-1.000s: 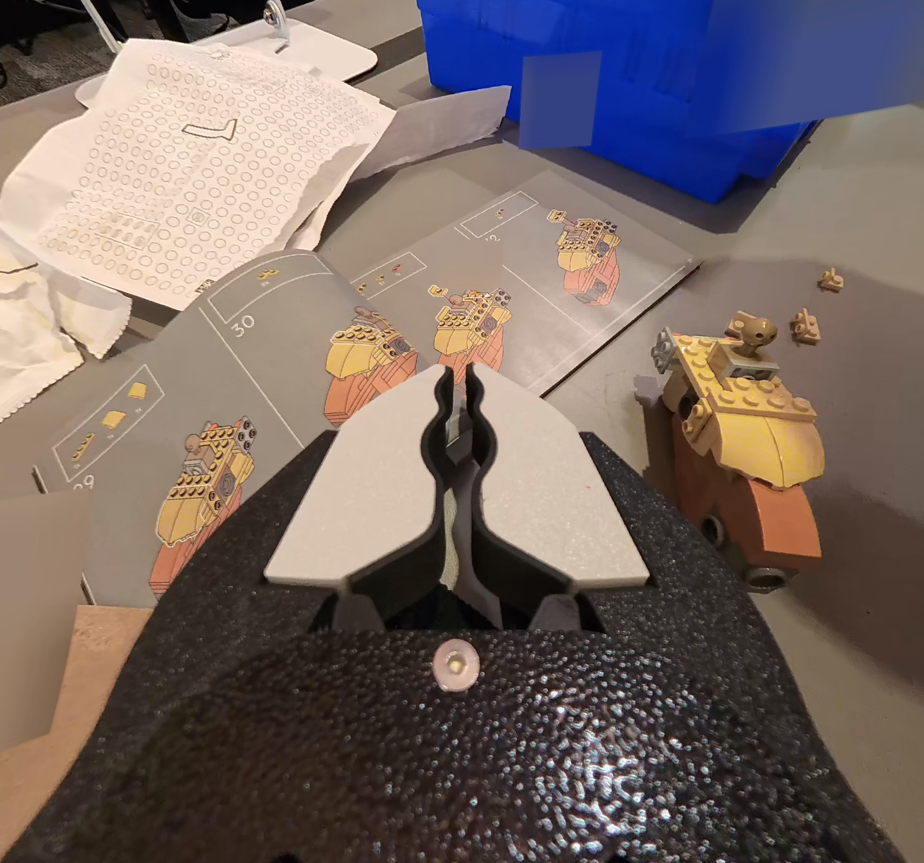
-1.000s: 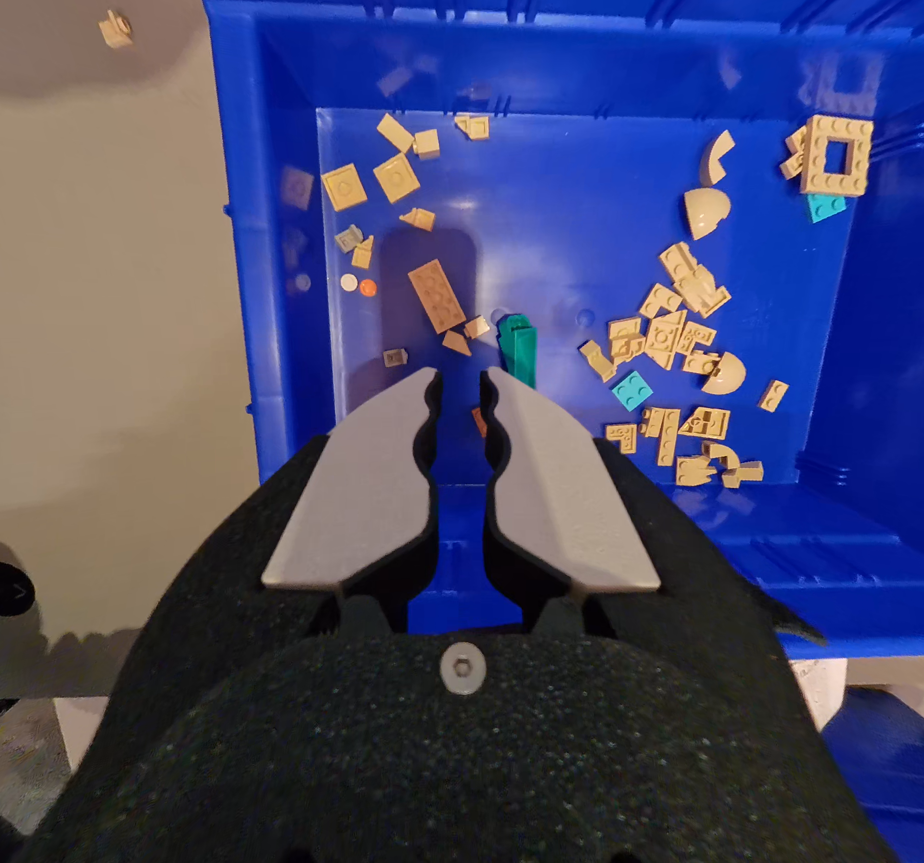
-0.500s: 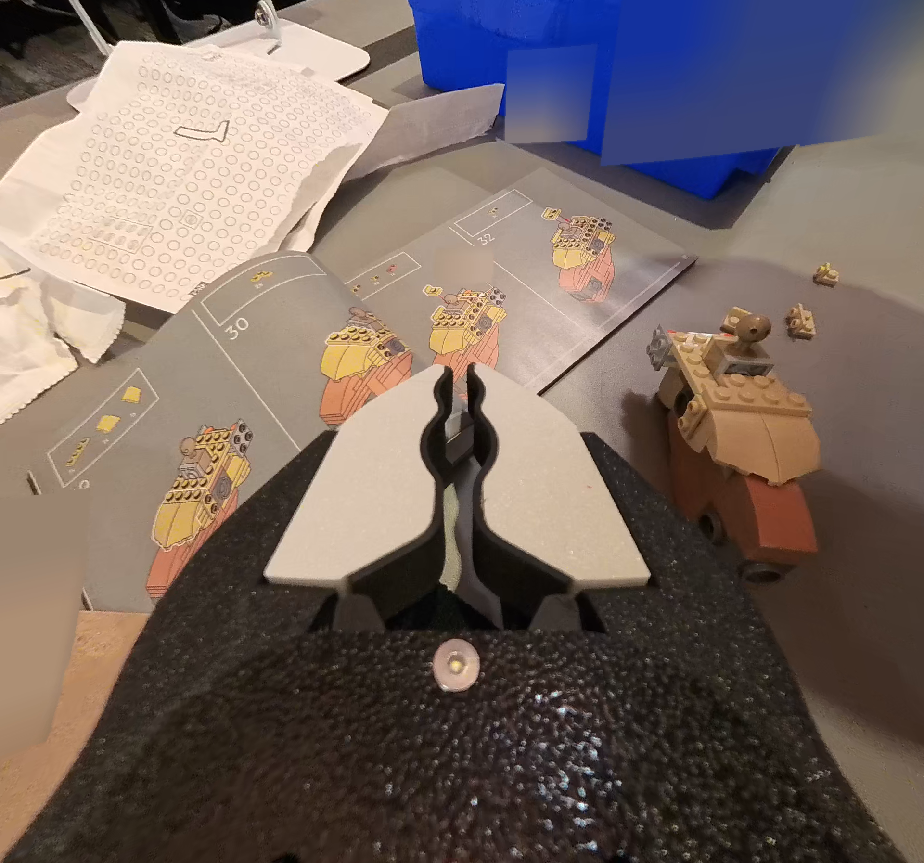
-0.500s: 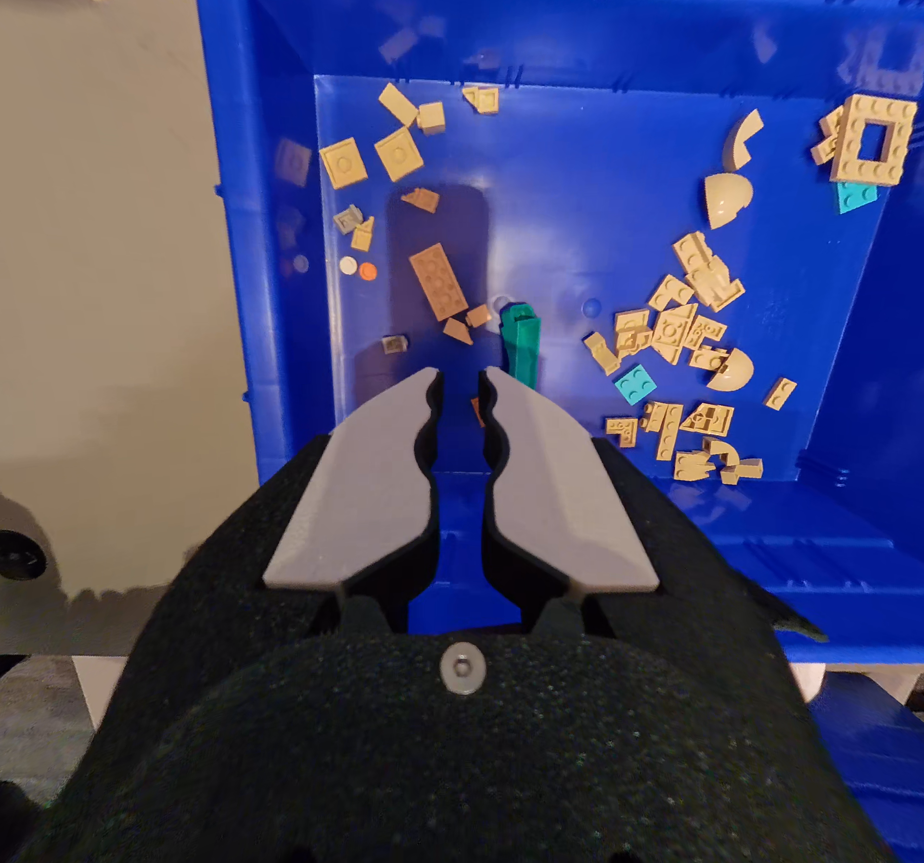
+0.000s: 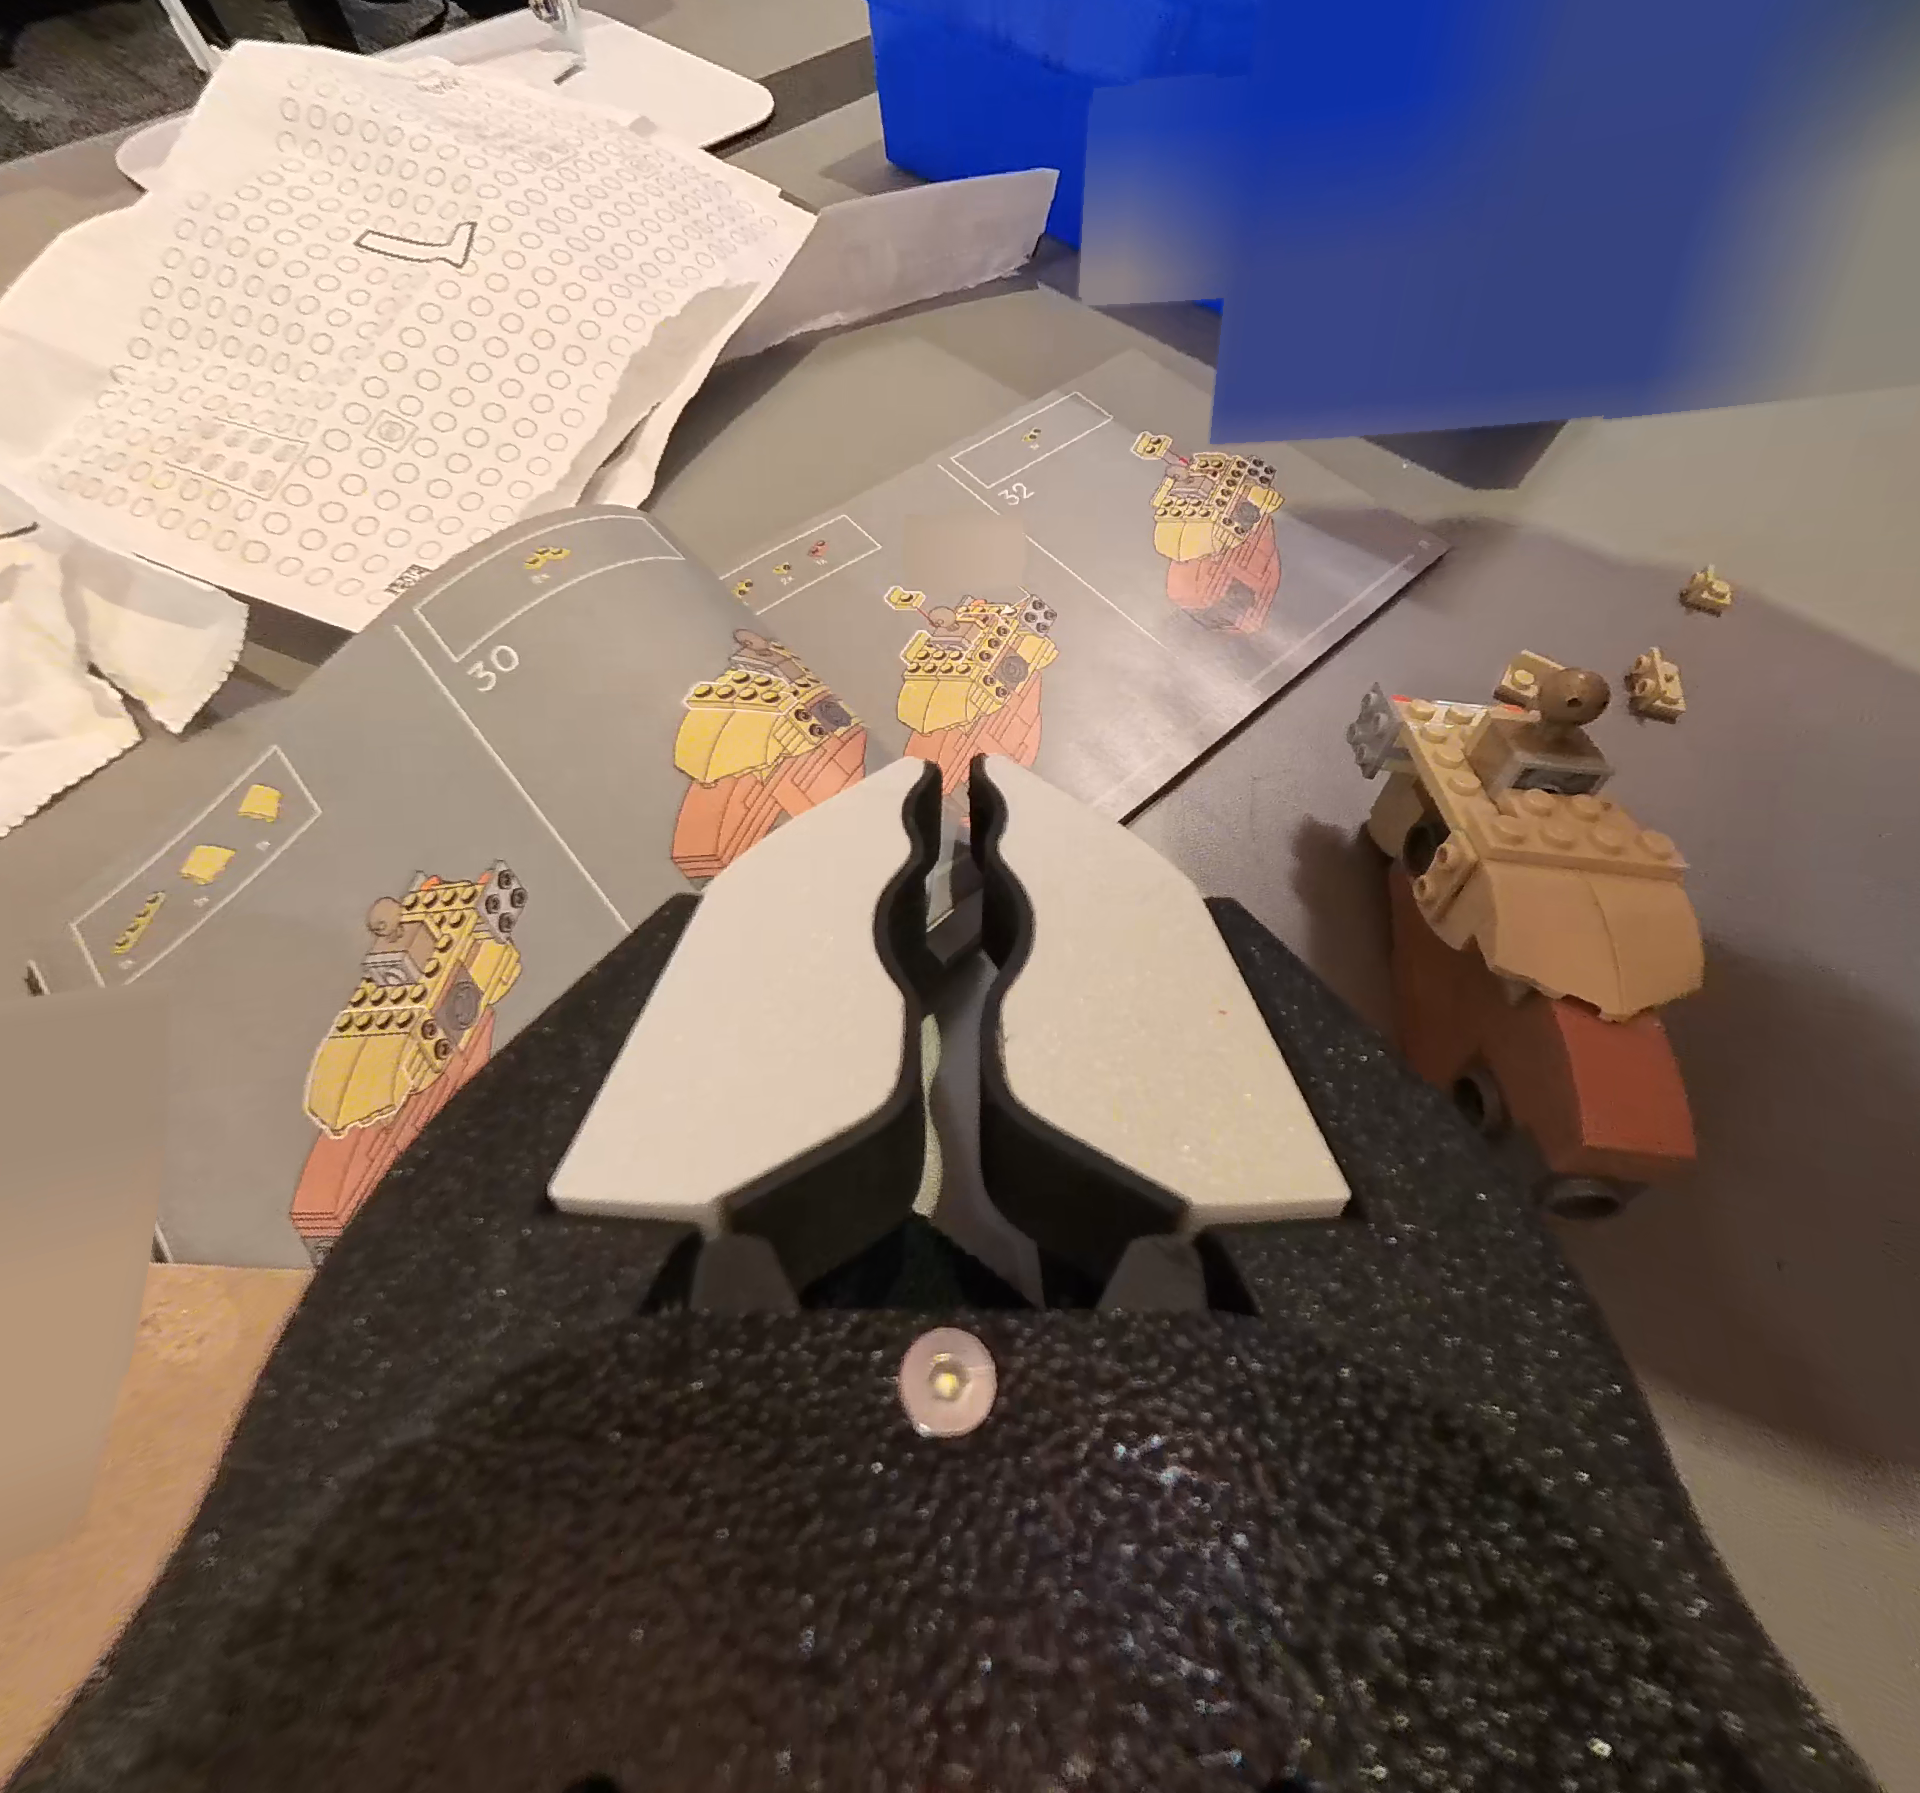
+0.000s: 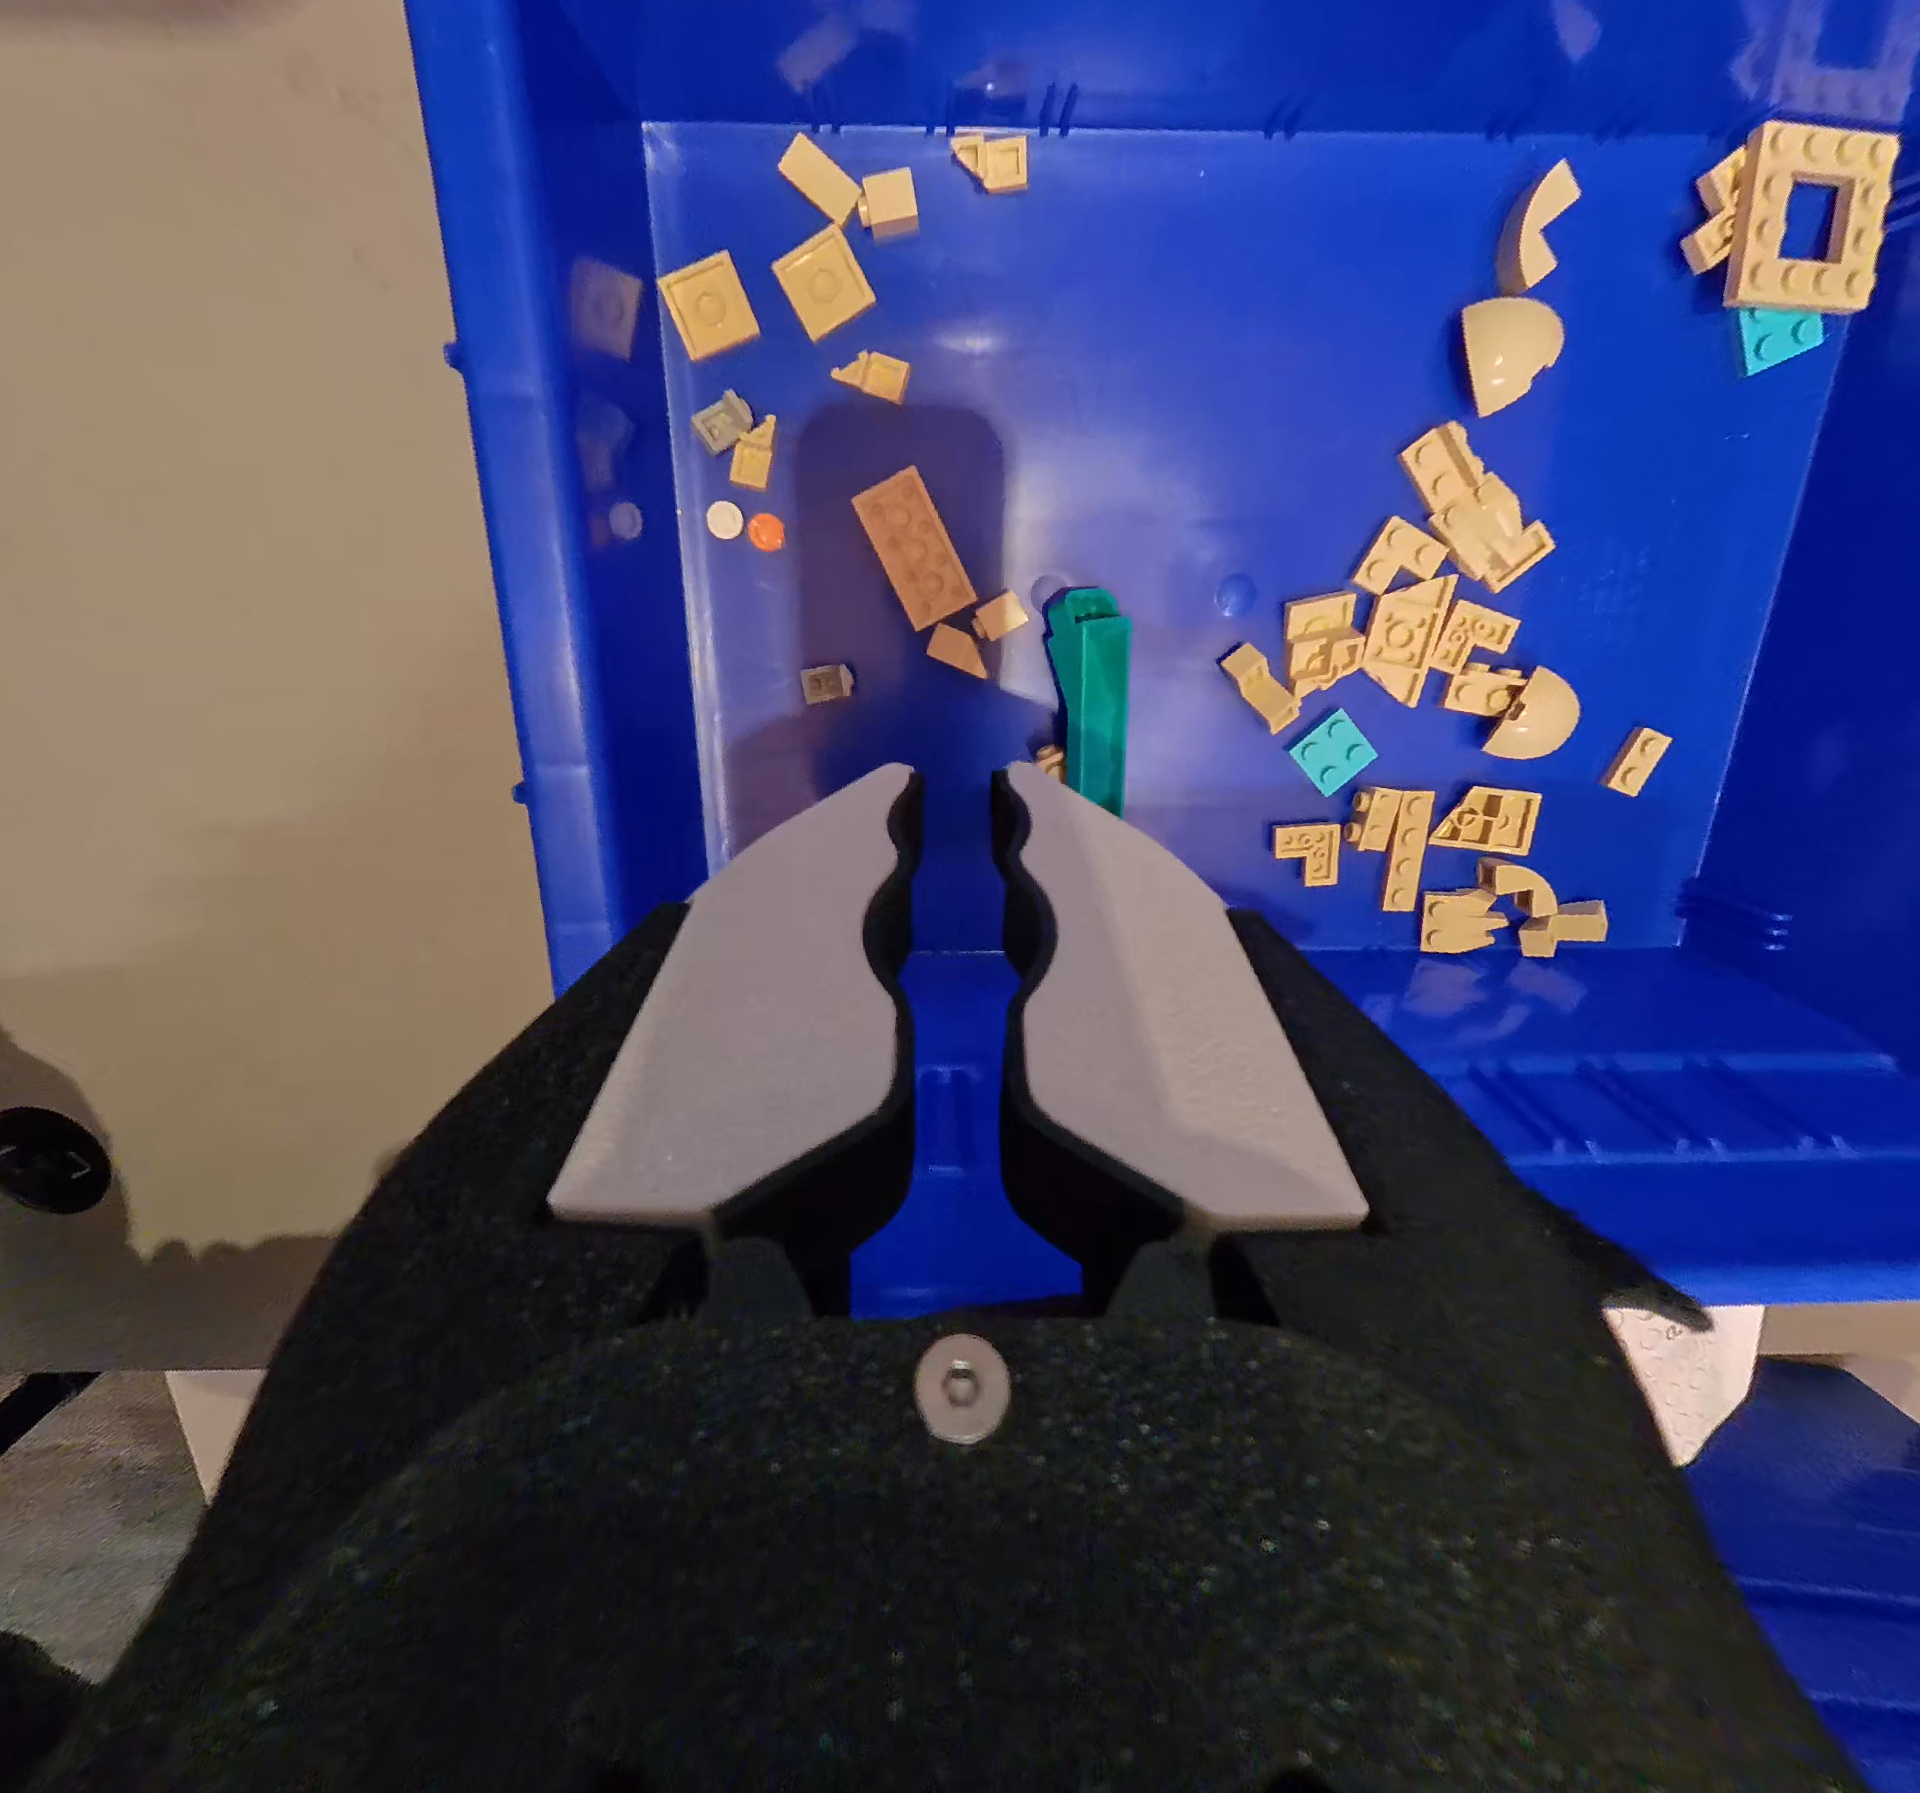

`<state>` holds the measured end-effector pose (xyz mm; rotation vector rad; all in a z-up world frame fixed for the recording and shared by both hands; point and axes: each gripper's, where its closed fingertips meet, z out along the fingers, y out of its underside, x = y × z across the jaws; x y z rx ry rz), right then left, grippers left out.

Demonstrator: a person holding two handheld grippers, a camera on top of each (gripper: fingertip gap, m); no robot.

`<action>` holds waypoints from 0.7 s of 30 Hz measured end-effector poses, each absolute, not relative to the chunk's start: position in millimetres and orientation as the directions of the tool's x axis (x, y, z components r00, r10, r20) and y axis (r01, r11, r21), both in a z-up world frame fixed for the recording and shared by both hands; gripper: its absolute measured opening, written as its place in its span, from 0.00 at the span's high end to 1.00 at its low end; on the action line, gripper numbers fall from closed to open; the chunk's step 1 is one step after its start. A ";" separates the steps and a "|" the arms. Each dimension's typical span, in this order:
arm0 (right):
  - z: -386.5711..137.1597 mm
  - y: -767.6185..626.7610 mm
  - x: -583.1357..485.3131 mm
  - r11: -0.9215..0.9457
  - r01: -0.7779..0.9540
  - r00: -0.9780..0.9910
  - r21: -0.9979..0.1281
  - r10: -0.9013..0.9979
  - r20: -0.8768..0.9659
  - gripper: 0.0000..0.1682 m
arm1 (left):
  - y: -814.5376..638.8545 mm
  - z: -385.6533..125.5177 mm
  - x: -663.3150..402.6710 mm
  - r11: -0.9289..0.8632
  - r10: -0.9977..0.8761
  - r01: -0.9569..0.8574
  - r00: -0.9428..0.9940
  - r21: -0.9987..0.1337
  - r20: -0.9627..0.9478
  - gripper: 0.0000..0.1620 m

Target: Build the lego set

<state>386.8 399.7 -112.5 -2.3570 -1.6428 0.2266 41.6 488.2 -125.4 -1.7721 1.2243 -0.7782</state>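
Overhead, the right hand-held gripper (image 6: pixel 954 777) hangs above the blue bin (image 6: pixel 540 600), its grey fingers (image 6: pixel 769 995) a narrow gap apart with nothing between them. Loose tan lego pieces (image 6: pixel 1403 642) lie scattered over the bin floor, most toward its right wall, with a brown plate (image 6: pixel 912 546) and a green brick separator (image 6: pixel 1086 694) near the middle and a tan frame piece (image 6: pixel 1813 231) at the far right corner. The left hand-held gripper (image 5: pixel 956 775) is nearly closed, only a thin slit between its tips, and nothing is visibly held; it sits over the open instruction booklet (image 5: pixel 582 704) spread on the grey tabletop (image 5: pixel 1766 1380). Just beside the booklet's right edge stands the partly built lego model (image 5: pixel 1538 933), tan on top and reddish brown below, tilted on its wheels. Two small tan pieces (image 5: pixel 1654 678) rest on the tabletop beyond it. White paper bags (image 5: pixel 384 330) lie at the far left, touching the booklet's far edge, in front of a white stand base (image 5: pixel 623 81).
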 end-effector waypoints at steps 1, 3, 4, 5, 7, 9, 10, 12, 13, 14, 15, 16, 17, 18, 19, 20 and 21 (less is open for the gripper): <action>-112.1 400.4 386.8 -0.329 0.896 0.351 -0.299 0.936 0.020 0.93 | 488.1 -125.4 41.7 -0.184 -0.942 -0.431 0.334 -0.883 0.034 0.97; -110.4 401.8 387.3 -0.334 0.893 0.357 -0.302 0.934 0.024 0.93 | 488.0 -125.2 41.7 -0.182 -0.942 -0.430 0.333 -0.884 0.032 0.97; -109.2 402.6 388.5 -0.338 0.890 0.363 -0.305 0.931 0.028 0.93 | 487.9 -125.1 41.6 -0.182 -0.942 -0.430 0.333 -0.884 0.031 0.97; -107.6 403.3 390.9 -0.344 0.887 0.371 -0.309 0.928 0.031 0.93 | 488.0 -125.0 41.5 -0.181 -0.942 -0.429 0.334 -0.885 0.031 0.97; -102.1 405.9 398.9 -0.367 0.870 0.401 -0.328 0.915 0.040 0.93 | 488.1 -124.8 41.5 -0.182 -0.942 -0.428 0.334 -0.885 0.032 0.97; -89.3 408.4 403.7 -0.389 0.835 0.436 -0.389 0.899 0.038 0.93 | 488.2 -124.8 41.5 -0.183 -0.942 -0.427 0.335 -0.886 0.033 0.97; -83.1 409.8 408.6 -0.401 0.822 0.455 -0.404 0.889 0.045 0.94 | 488.3 -124.7 41.4 -0.182 -0.942 -0.427 0.335 -0.886 0.032 0.97; -70.7 411.7 413.1 -0.412 0.788 0.484 -0.457 0.874 0.047 0.94 | 488.2 -124.8 41.5 -0.181 -0.942 -0.428 0.335 -0.885 0.031 0.97; -66.0 412.1 413.6 -0.417 0.771 0.495 -0.481 0.868 0.040 0.94 | 488.2 -124.9 41.6 -0.181 -0.942 -0.429 0.335 -0.885 0.030 0.97; -63.1 412.6 414.9 -0.421 0.761 0.503 -0.493 0.863 0.040 0.94 | 488.2 -125.1 41.6 -0.180 -0.942 -0.430 0.335 -0.885 0.029 0.97; -61.6 413.0 416.6 -0.422 0.759 0.509 -0.496 0.860 0.046 0.94 | 488.1 -125.1 41.6 -0.181 -0.942 -0.431 0.335 -0.884 0.029 0.97; -61.2 413.3 418.2 -0.422 0.761 0.512 -0.492 0.857 0.056 0.94 | 488.2 -125.1 41.6 -0.180 -0.942 -0.431 0.336 -0.884 0.029 0.97; -61.0 413.5 419.3 -0.422 0.764 0.513 -0.488 0.856 0.062 0.94 | 488.3 -125.1 41.6 -0.181 -0.941 -0.431 0.336 -0.884 0.029 0.97; -60.8 413.8 419.1 -0.420 0.765 0.512 -0.488 0.856 0.065 0.94 | 488.3 -125.1 41.6 -0.181 -0.941 -0.430 0.336 -0.884 0.029 0.97; -60.5 414.4 418.7 -0.419 0.764 0.512 -0.490 0.856 0.066 0.94 | 488.3 -125.0 41.6 -0.181 -0.941 -0.430 0.336 -0.885 0.029 0.97; -60.3 415.1 418.1 -0.418 0.764 0.512 -0.491 0.856 0.068 0.94 | 488.4 -124.8 41.5 -0.180 -0.941 -0.429 0.337 -0.885 0.028 0.97; -60.2 415.7 417.7 -0.416 0.766 0.511 -0.490 0.857 0.070 0.94 | 488.3 -124.8 41.5 -0.179 -0.941 -0.429 0.337 -0.885 0.027 0.97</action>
